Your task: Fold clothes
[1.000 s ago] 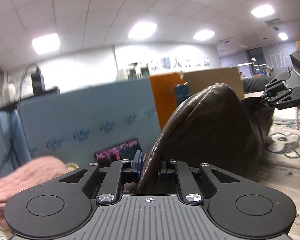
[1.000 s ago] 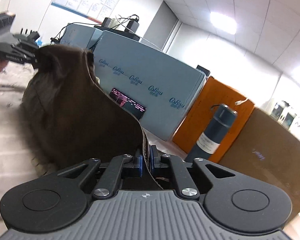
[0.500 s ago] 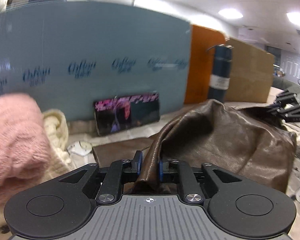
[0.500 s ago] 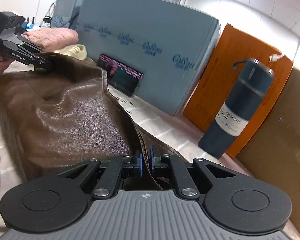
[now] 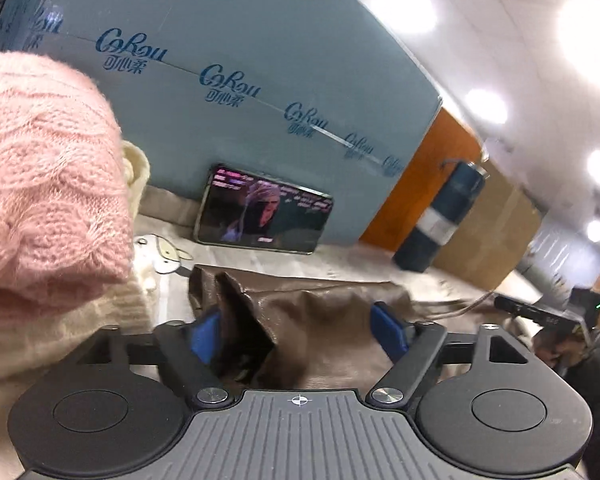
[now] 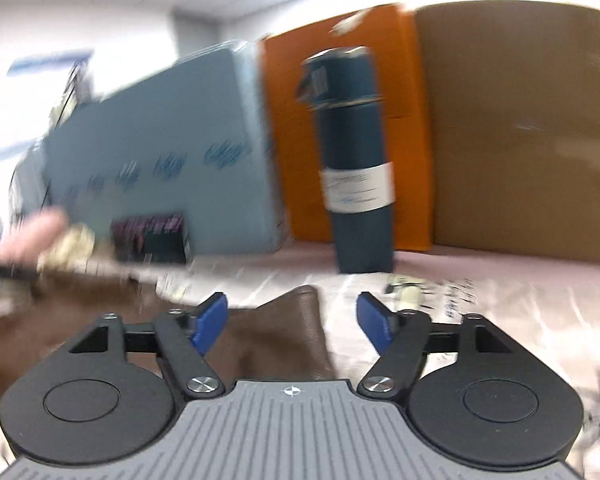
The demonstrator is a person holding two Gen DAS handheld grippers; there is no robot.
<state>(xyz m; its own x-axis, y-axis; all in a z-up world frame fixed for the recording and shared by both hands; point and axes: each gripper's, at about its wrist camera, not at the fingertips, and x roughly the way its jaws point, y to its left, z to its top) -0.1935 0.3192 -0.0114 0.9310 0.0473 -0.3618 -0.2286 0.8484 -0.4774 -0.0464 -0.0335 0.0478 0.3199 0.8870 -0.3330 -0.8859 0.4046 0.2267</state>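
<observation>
A brown leather garment [image 5: 320, 312] lies folded over on the light patterned table cover [image 5: 360, 258]. My left gripper [image 5: 298, 330] is opening above its near left corner; an upturned flap rests against the left blue pad [image 5: 204, 334], the right pad stands clear. In the right wrist view the garment's other corner [image 6: 284, 328] lies loose between the opening jaws of my right gripper [image 6: 292, 318], touching neither pad. The right gripper [image 5: 540, 312] also shows at the far right of the left wrist view, held by a hand.
A pink knit [image 5: 48, 176] lies on a cream knit [image 5: 72, 320] close on the left. A phone [image 5: 262, 212] leans against a blue carton [image 5: 240, 80]. A dark blue bottle [image 6: 350, 160] stands before orange and brown boxes [image 6: 512, 128].
Both grippers carried the held-up garment down onto the table, rolled level and opened, letting go of its corners. The garment now lies flat.
</observation>
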